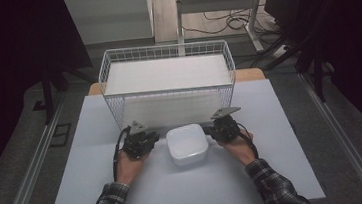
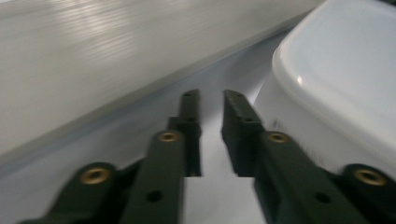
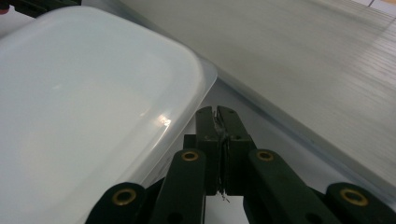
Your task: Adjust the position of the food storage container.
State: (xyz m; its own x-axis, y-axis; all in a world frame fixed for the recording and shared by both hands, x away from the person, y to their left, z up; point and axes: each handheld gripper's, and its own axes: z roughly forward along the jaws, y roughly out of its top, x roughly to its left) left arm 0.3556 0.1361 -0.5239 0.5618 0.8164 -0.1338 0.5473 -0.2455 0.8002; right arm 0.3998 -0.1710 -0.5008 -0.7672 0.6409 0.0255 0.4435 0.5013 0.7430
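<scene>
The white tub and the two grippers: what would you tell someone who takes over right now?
Left gripper: jaws a little apart, holding nothing, just beside the white tub.
Right gripper: jaws pressed together, nothing between them, at the tub's other side under its rim.
The tub sits upright and empty on the table, in front of the wire basket.
Done: both grippers flank the tub.
Left: nothing is gripped yet; probably grasp the tub and lift it towards the basket.
</scene>
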